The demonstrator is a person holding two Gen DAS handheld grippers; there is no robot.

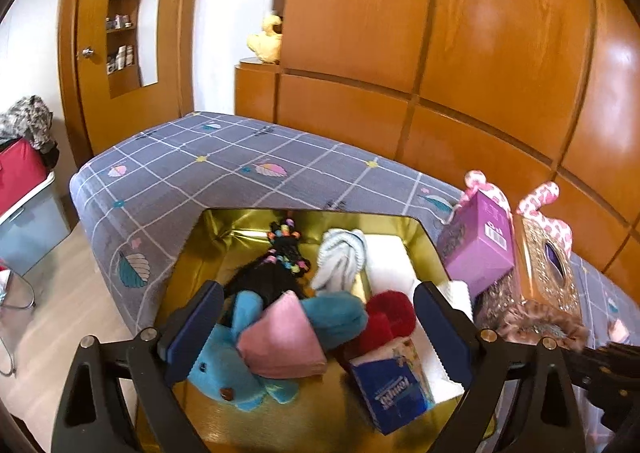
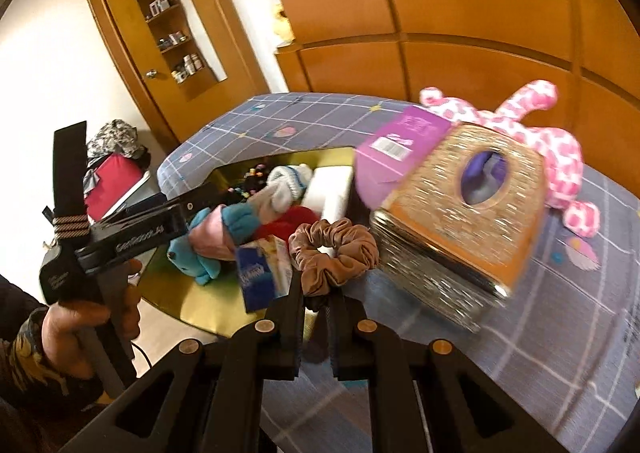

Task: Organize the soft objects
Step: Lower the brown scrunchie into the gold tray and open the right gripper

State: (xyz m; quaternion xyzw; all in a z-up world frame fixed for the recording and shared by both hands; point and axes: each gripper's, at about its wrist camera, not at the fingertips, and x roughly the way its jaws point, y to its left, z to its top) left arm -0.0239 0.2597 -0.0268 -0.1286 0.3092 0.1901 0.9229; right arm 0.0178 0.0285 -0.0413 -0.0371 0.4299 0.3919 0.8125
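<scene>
A gold tray (image 1: 224, 417) lies on the bed and holds a blue plush toy (image 1: 236, 369), a folded pink cloth (image 1: 280, 341), a red scrunchie (image 1: 390, 317), a white sock bundle (image 1: 340, 257), a black hair tie bundle (image 1: 280, 257) and a blue tissue pack (image 1: 394, 389). My left gripper (image 1: 320, 333) is open and hovers over the pink cloth and blue plush. My right gripper (image 2: 318, 293) is shut on a brown scrunchie (image 2: 334, 255), held at the tray's right edge (image 2: 200, 309). The left gripper also shows in the right wrist view (image 2: 176, 221).
A glittery gold tissue box (image 2: 452, 225), a purple box (image 2: 400, 145) and a pink spotted plush (image 2: 560, 145) sit on the grey checked bedspread (image 2: 540, 333) right of the tray. Wooden wardrobe panels stand behind. A red bag (image 1: 20, 169) sits on a bin at left.
</scene>
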